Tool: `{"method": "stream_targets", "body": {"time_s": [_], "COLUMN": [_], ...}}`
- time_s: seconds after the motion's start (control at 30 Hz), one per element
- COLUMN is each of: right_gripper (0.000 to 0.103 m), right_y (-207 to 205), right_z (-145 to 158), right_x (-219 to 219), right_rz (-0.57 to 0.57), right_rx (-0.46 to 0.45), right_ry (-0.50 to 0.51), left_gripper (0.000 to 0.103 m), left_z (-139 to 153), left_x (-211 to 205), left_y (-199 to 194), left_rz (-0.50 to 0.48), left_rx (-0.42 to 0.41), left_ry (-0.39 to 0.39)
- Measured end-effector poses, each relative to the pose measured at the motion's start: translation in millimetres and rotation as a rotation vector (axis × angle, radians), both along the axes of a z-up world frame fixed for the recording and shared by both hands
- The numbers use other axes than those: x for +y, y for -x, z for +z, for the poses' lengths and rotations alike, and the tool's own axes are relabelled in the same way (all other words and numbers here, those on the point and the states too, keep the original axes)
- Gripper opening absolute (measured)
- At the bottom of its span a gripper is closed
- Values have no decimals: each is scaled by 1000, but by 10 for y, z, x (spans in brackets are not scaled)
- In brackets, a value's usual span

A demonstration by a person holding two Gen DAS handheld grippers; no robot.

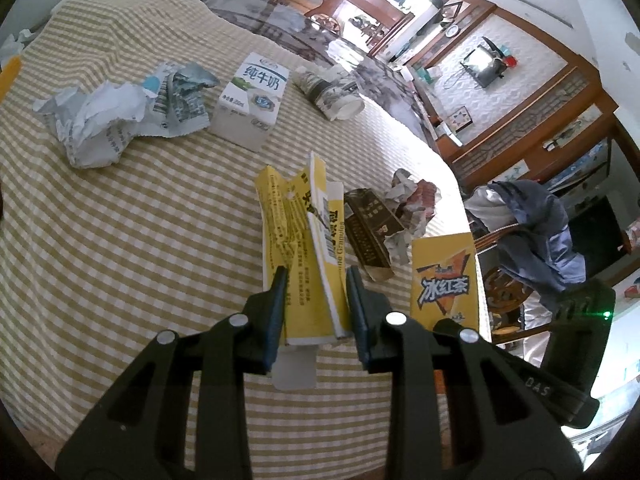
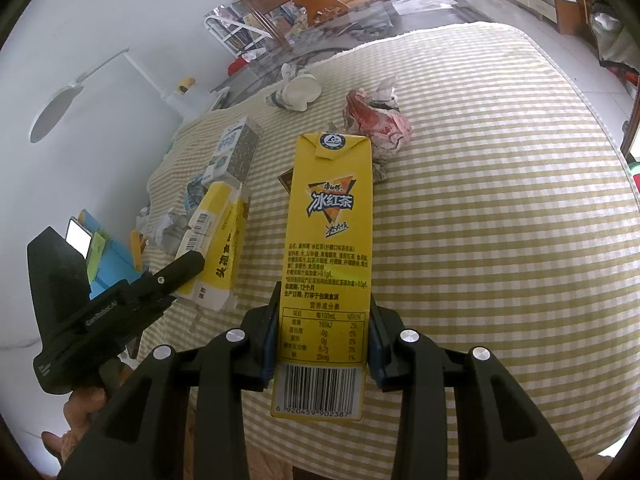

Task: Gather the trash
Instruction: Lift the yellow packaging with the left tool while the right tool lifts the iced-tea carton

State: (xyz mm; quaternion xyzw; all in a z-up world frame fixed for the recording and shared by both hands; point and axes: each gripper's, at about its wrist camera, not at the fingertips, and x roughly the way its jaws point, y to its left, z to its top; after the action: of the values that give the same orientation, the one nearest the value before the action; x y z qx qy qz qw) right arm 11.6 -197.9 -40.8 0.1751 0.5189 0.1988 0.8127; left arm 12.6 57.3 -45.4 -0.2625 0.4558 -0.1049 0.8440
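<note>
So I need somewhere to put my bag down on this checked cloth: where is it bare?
Bare cloth runs right of the iced tea carton and pink crumpled wrapper. More lies near the camera, left of the flattened yellow box, below the crumpled newspaper. Between milk carton, paper cup and brown packet it is crowded.

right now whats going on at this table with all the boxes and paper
A person is clearing trash off a checked tablecloth with a gripper in each hand. The left gripper is shut on a torn, flattened yellow medicine box. The right gripper is shut on a yellow iced tea carton. A milk carton, crumpled newspaper, a squashed paper cup, a brown box and a reddish paper wad lie uncollected.
</note>
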Motion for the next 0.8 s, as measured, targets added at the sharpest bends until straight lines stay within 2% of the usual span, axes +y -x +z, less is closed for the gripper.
{"method": "stream_targets", "body": {"time_s": [0.37, 0.8], "right_gripper": [34, 34], "right_y": [-13, 2], "right_z": [14, 43], "right_x": [-111, -160], "right_rz": [-30, -53], "right_rx": [-7, -14], "right_ry": [-13, -29], "left_gripper": [29, 29], "left_z": [74, 106], "left_x": [-123, -288], "left_y": [17, 59], "left_rz": [-72, -150], "left_rx": [-53, -83], "left_ry": [58, 87]}}
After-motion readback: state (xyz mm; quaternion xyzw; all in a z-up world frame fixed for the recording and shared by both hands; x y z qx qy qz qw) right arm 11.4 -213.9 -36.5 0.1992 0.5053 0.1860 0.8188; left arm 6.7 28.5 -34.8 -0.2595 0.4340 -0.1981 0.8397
